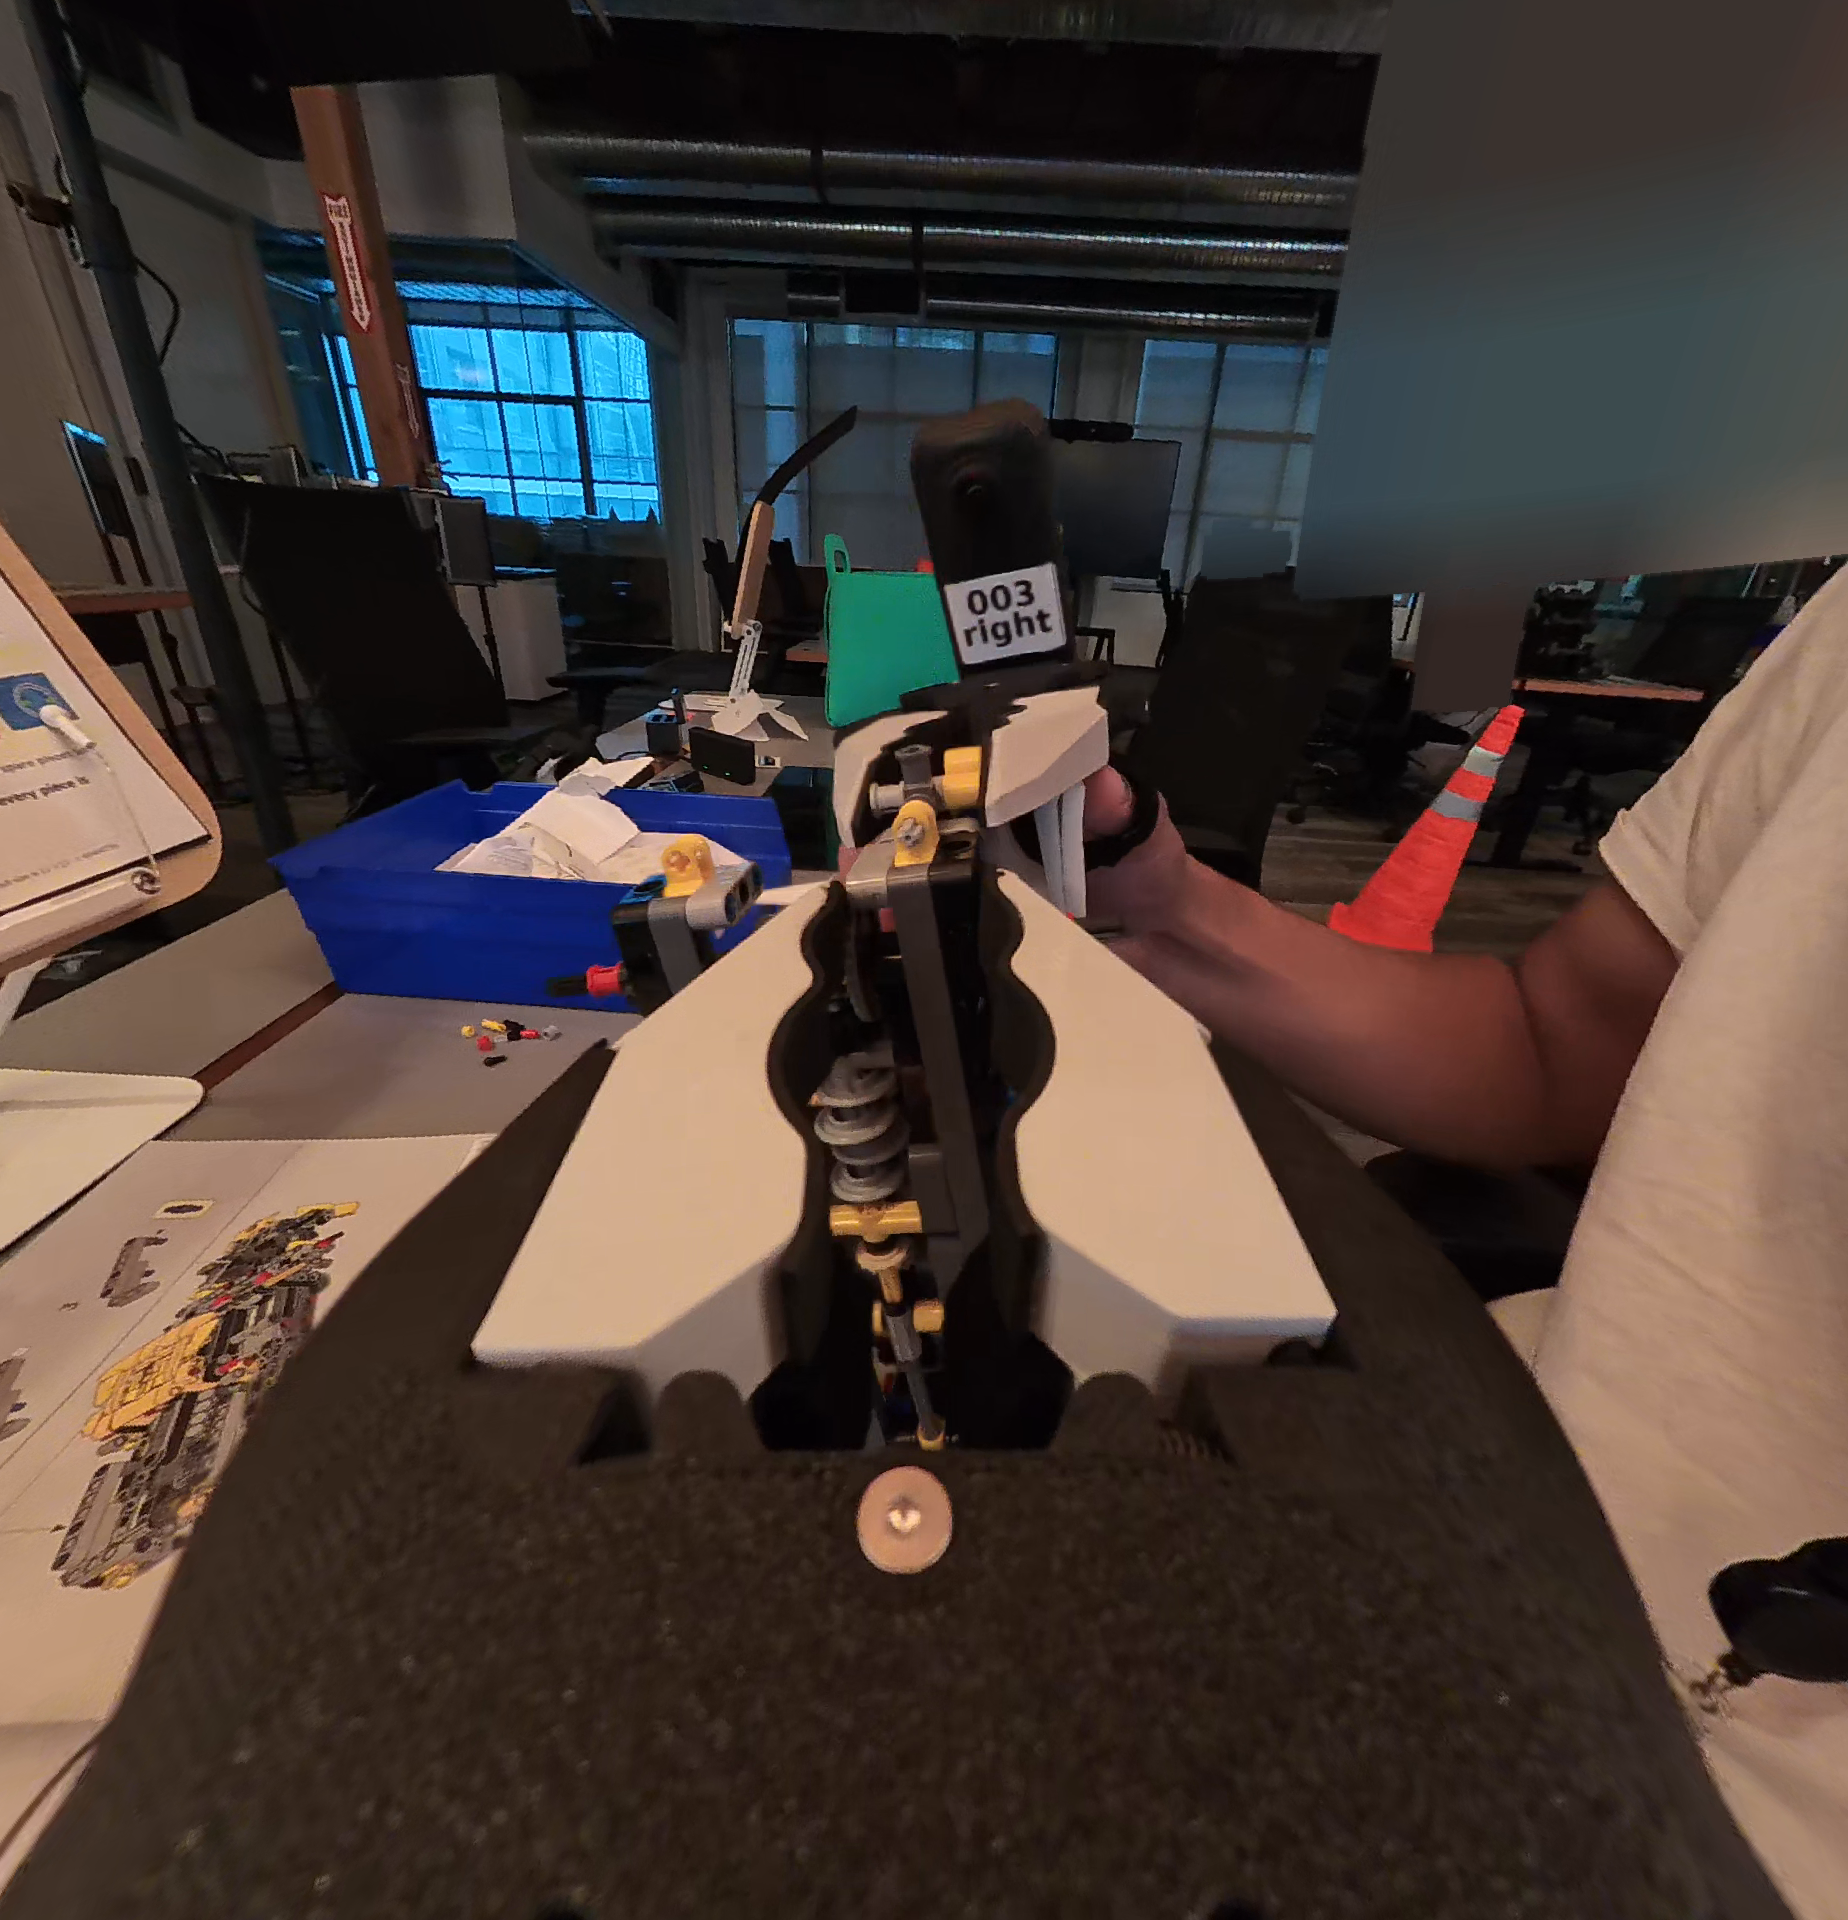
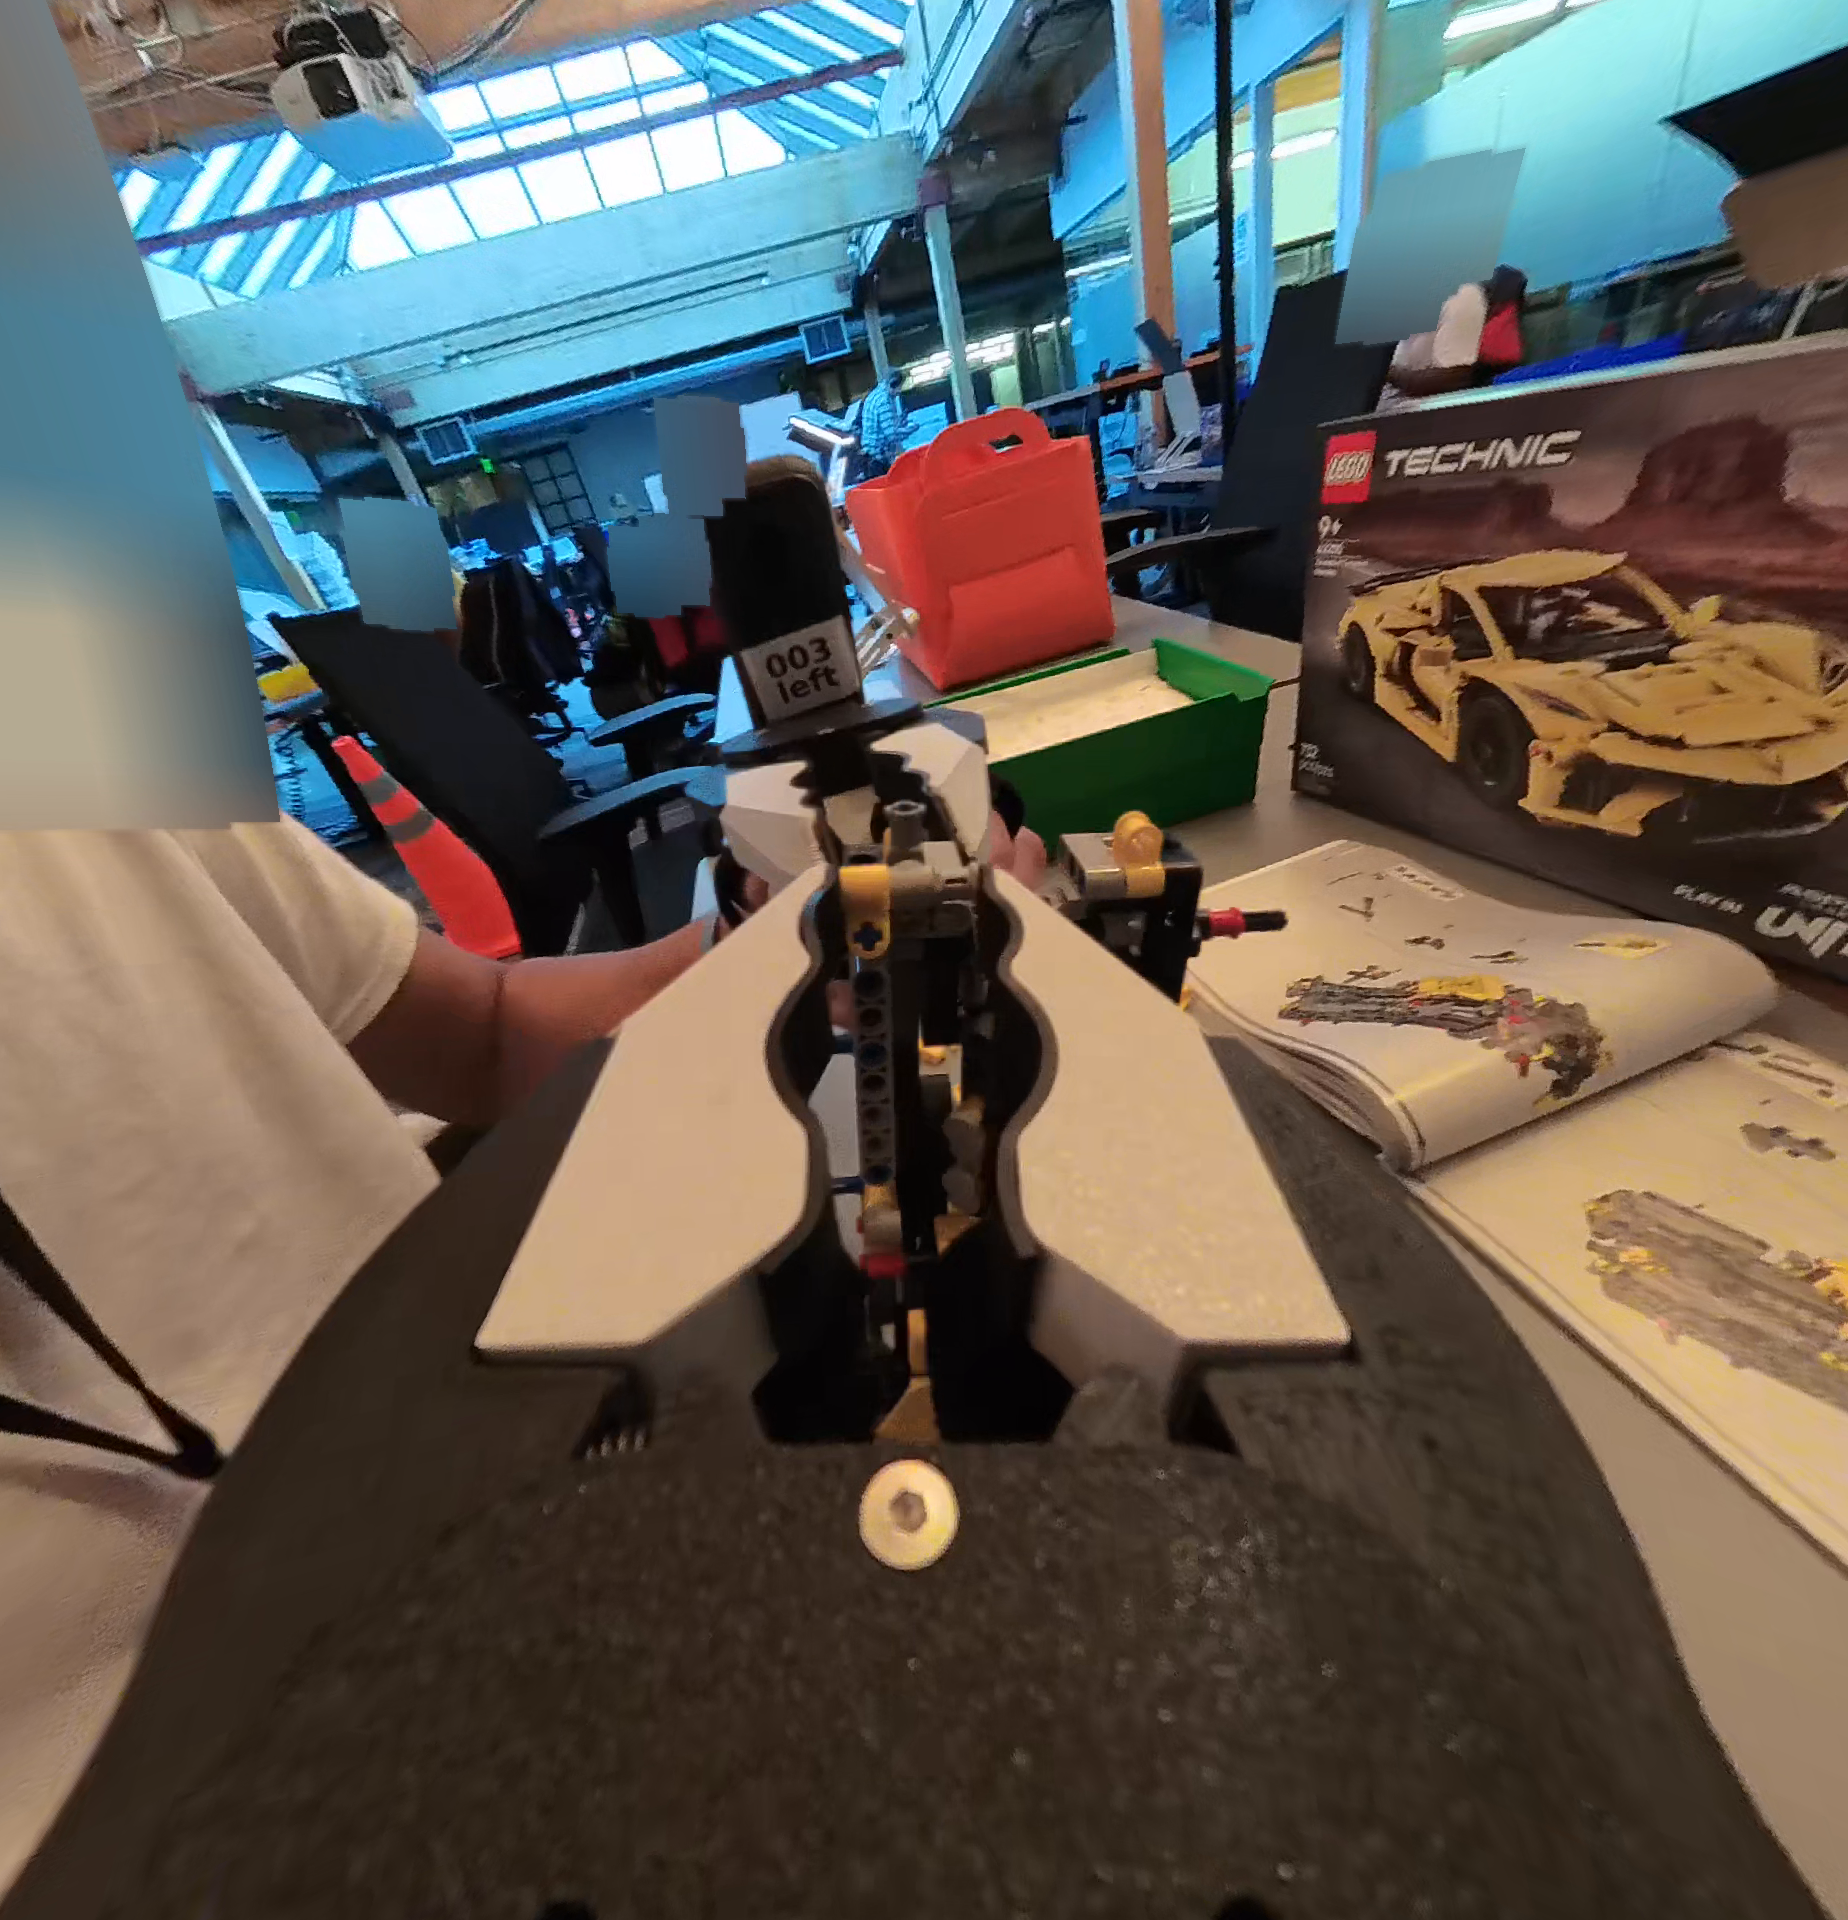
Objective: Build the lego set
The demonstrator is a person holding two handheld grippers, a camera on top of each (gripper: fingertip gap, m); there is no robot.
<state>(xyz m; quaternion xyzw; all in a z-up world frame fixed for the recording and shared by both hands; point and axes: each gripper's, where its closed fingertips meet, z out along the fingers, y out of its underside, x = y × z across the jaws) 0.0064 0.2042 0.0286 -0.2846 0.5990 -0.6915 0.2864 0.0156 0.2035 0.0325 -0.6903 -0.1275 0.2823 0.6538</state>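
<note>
Step in hand: by my reading, both grippers hold one Technic sub-assembly (image 1: 904, 1039) in the air between them, turning or steadying it so the next piece can go on.

Left gripper (image 1: 899, 914): jaws narrow, clamped on the assembly's dark grey frame; the grey coil spring (image 1: 858, 1122) and a yellow connector (image 1: 876, 1218) sit in the slot between the jaws, close to the camera.

Right gripper (image 2: 904, 904): jaws narrow too, gripping the same build from the opposite end; a black beam (image 2: 878, 1070) runs lengthwise in its slot, and a yellow pin-joiner (image 2: 866, 914) sits at the tips.

Where the build lies: squarely between both sets of jaws, tips facing tips and nearly touching. One black-and-grey arm with a red pin (image 2: 1226, 920) and a yellow lug (image 2: 1136, 840) juts out sideways beyond the jaws, unsupported.

How to do it well: keep both grips even and avoid twisting the hands against each other, since friction pins can slip. Free one gripper only once the other clearly carries the whole weight.

Beyond the jaws: loose small pieces (image 1: 509, 1034) lie on the table (image 1: 276, 1049) left of the left jaws, in front of a blue bin (image 1: 463, 914); the open instruction booklet (image 2: 1471, 997) lies right of the right jaws, with the set's box (image 2: 1585, 644) behind it.
</note>
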